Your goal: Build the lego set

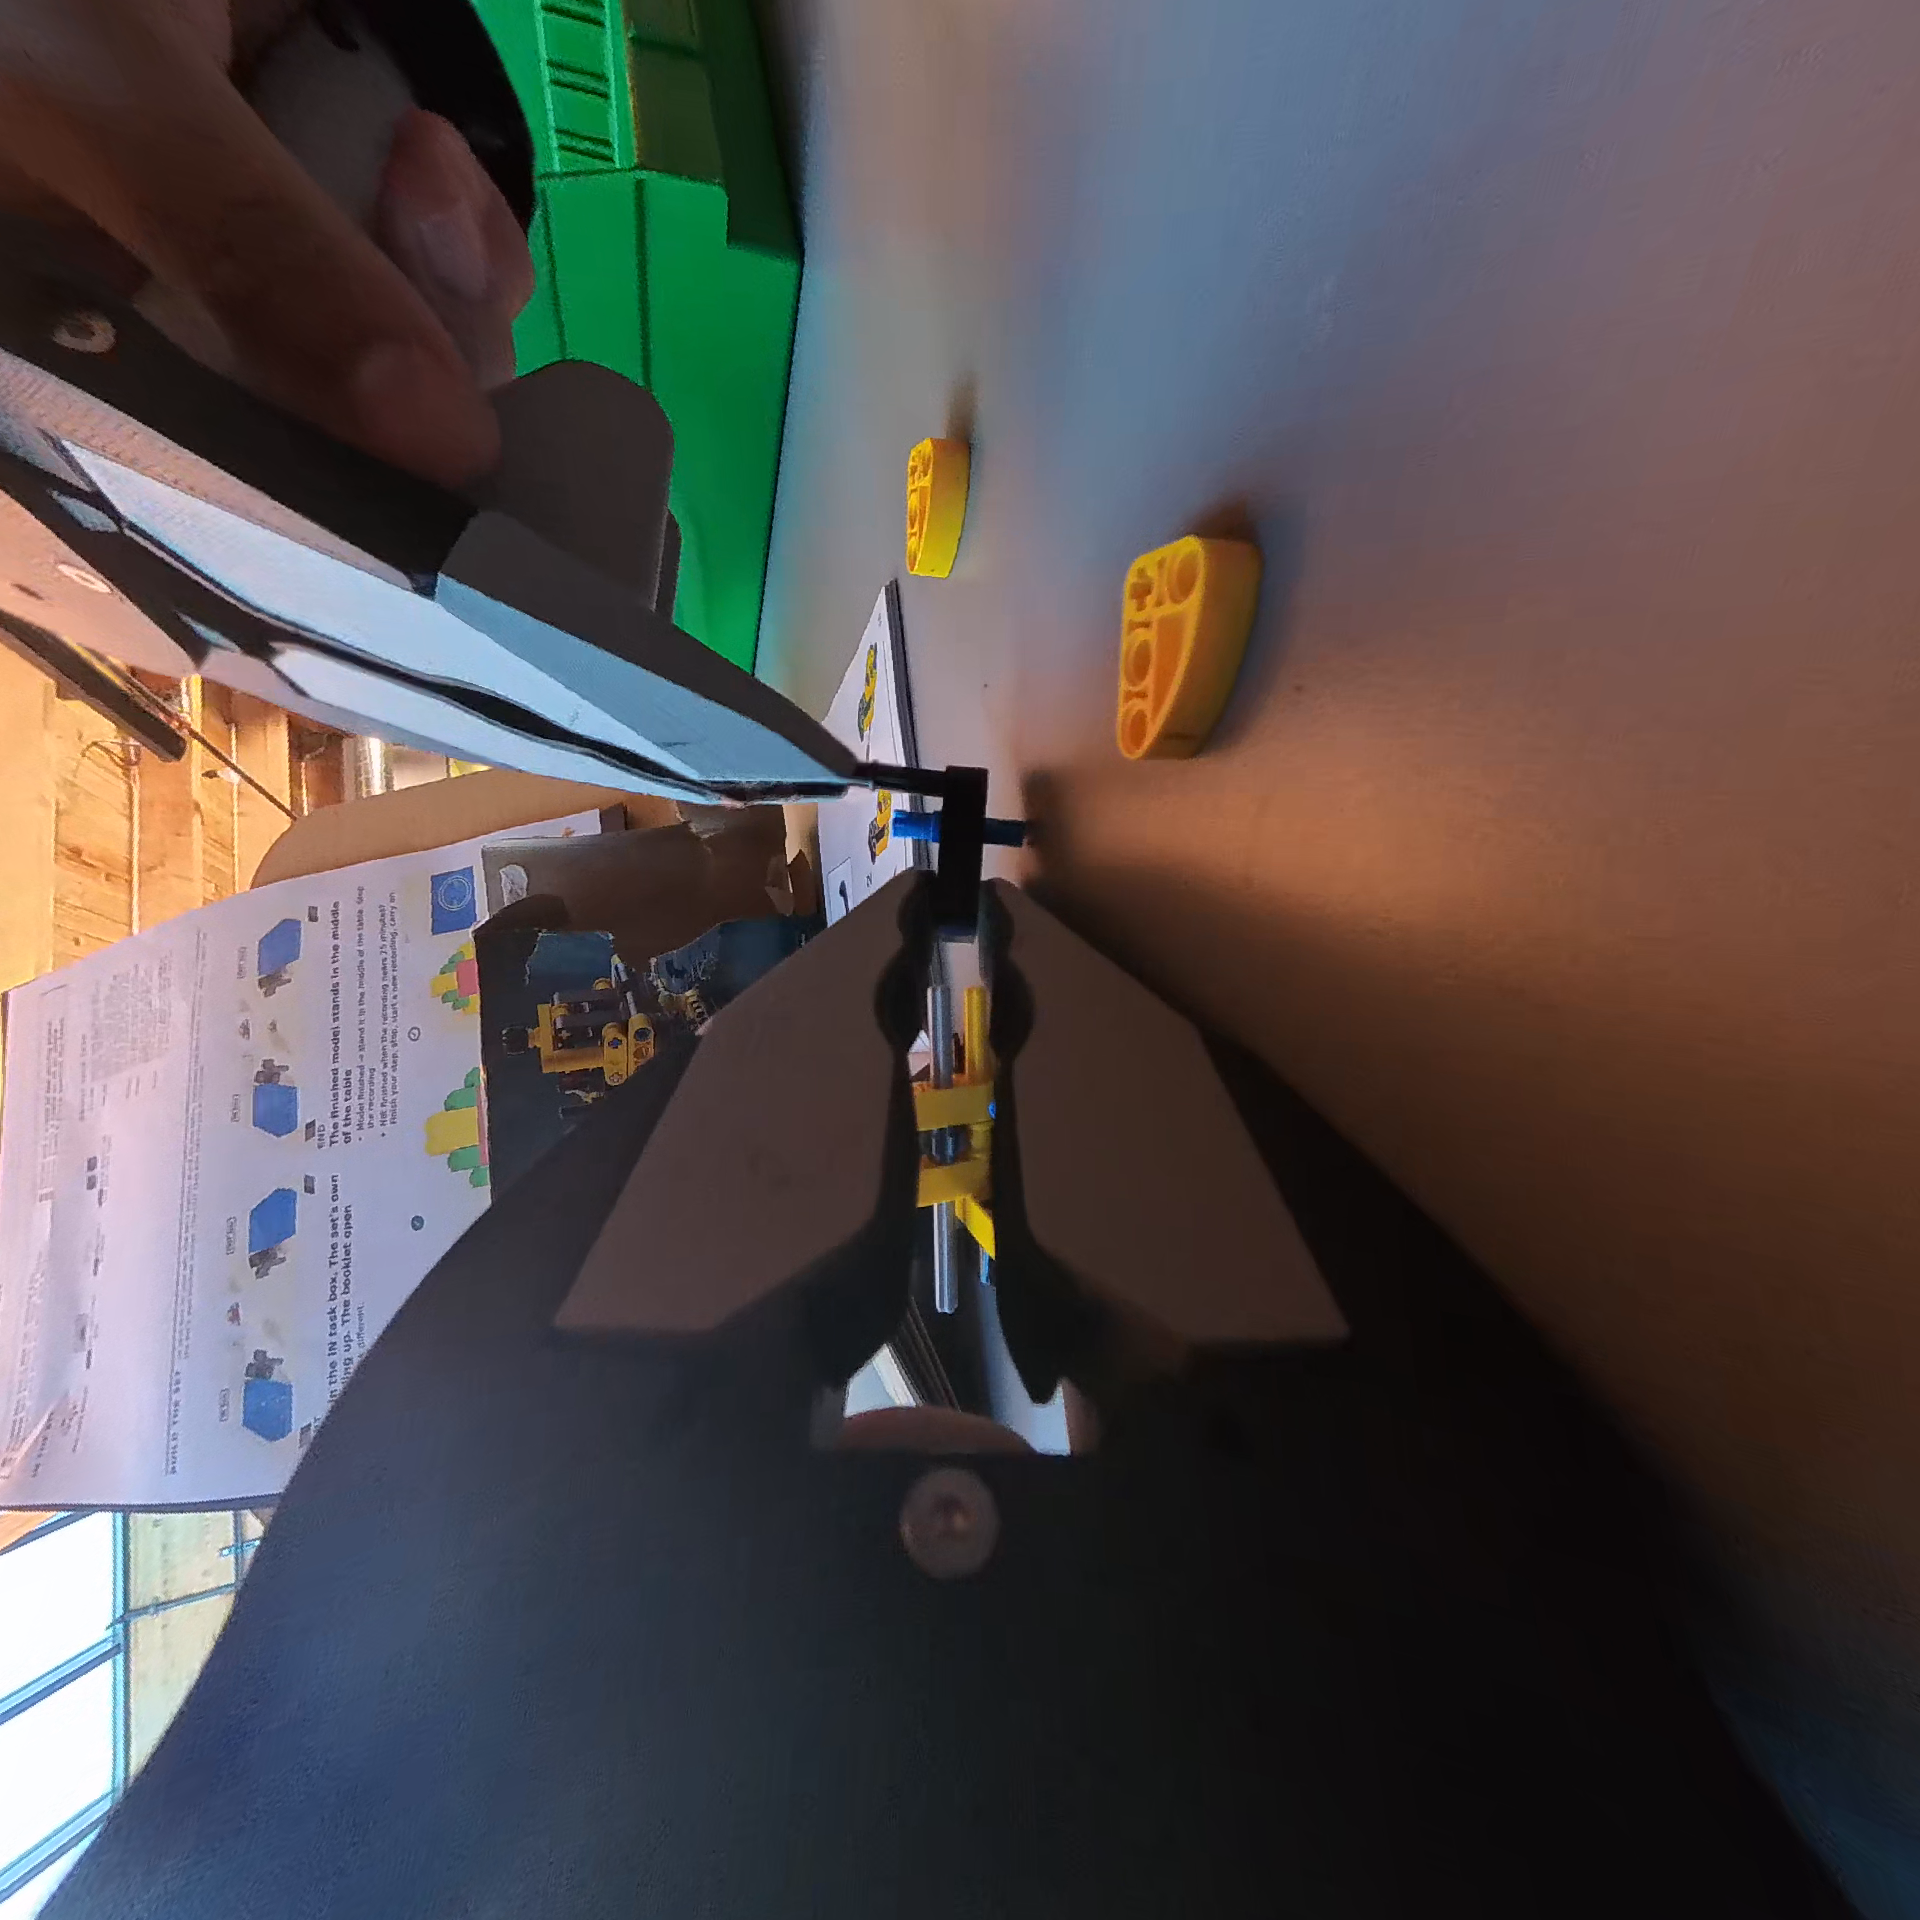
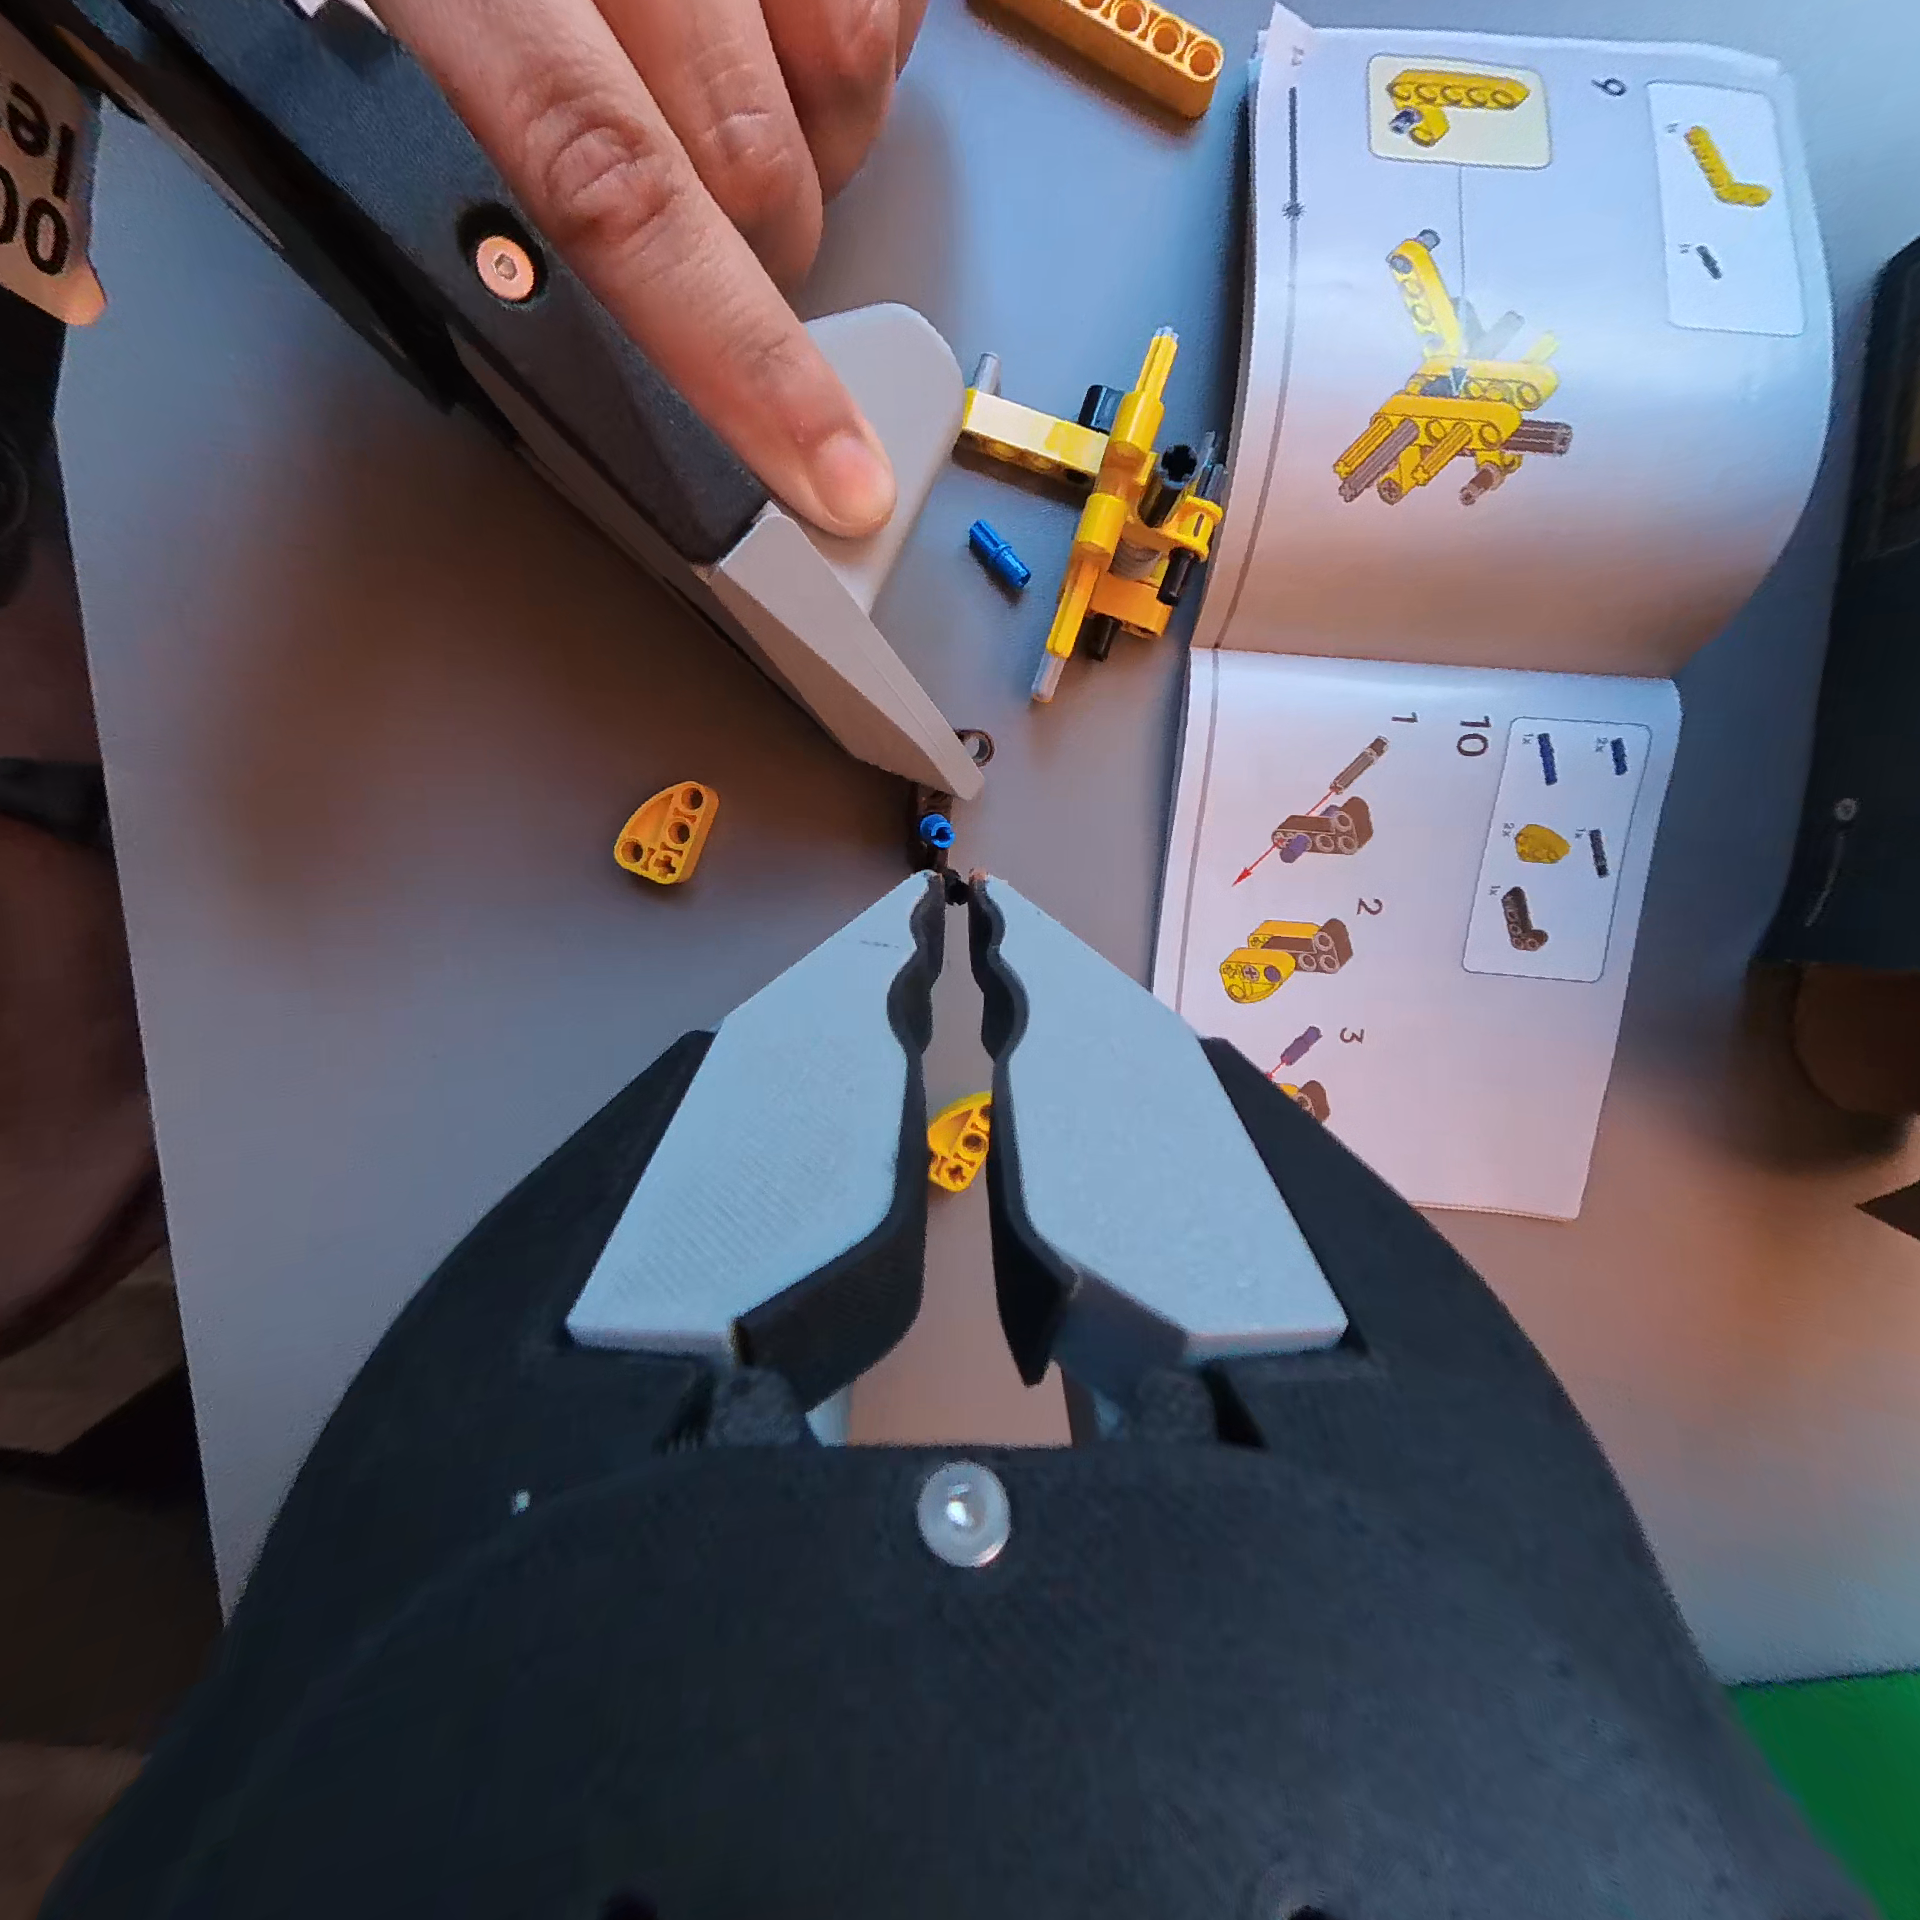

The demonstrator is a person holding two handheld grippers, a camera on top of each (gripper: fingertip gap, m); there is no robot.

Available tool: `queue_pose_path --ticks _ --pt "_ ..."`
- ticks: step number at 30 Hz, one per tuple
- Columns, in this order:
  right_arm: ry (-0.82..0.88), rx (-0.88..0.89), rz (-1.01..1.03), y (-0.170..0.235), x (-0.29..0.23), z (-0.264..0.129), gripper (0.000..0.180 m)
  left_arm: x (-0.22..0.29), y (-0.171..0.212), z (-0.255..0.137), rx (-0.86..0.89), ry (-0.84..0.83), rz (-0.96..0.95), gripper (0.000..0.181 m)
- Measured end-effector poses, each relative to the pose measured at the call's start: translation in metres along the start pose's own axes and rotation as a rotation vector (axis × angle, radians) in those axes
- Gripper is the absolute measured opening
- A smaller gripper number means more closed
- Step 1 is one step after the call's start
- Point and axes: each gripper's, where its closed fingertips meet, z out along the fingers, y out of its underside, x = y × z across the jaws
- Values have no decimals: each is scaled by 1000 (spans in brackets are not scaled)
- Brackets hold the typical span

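My left gripper [image 1: 954,899] is shut on the lower end of a black L-shaped beam [image 1: 964,831] and holds it just off the grey table. A blue pin [image 1: 914,828] runs through the beam. My right gripper [image 2: 956,885] is shut on a thin black pin [image 1: 902,774] whose far end meets the top of the beam. In the right wrist view the left gripper [image 2: 951,774] comes in from the upper left, with the beam [image 2: 928,802] and blue pin [image 2: 936,829] at its tip. A yellow sub-assembly [image 2: 1122,499] lies behind.
Two yellow rounded pieces [image 2: 665,831] [image 2: 961,1138] lie on the table [image 2: 416,623]. A loose blue pin [image 2: 1000,556] and a long yellow beam [image 2: 1132,36] lie farther off. The open booklet [image 2: 1455,831] lies to the right. A printed sheet [image 1: 208,1195], the set box [image 1: 623,997] and a green bin [image 1: 644,312] stand beyond. My left and right fingertips are right by each other.
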Motion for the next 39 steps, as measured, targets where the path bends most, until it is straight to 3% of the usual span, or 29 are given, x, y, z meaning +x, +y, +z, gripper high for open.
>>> queue_pose_path --ticks 23,29,33,37,39 --pt "36 -78 -34 4 -6 11 0 0 1 -3 -39 3 -23 5" --pt "41 -34 -5 3 -6 11 0 0 2 -4 -37 2 -38 5" --pt "87 70 44 -3 5 4 2 -3 2 -4 -6 31 -152 5" --pt "130 361 144 -14 13 -15 45 -14 7 -7 24 45 -313 5" --pt "176 516 93 -20 7 -21 67 -15 4 -10 51 69 -383 5"
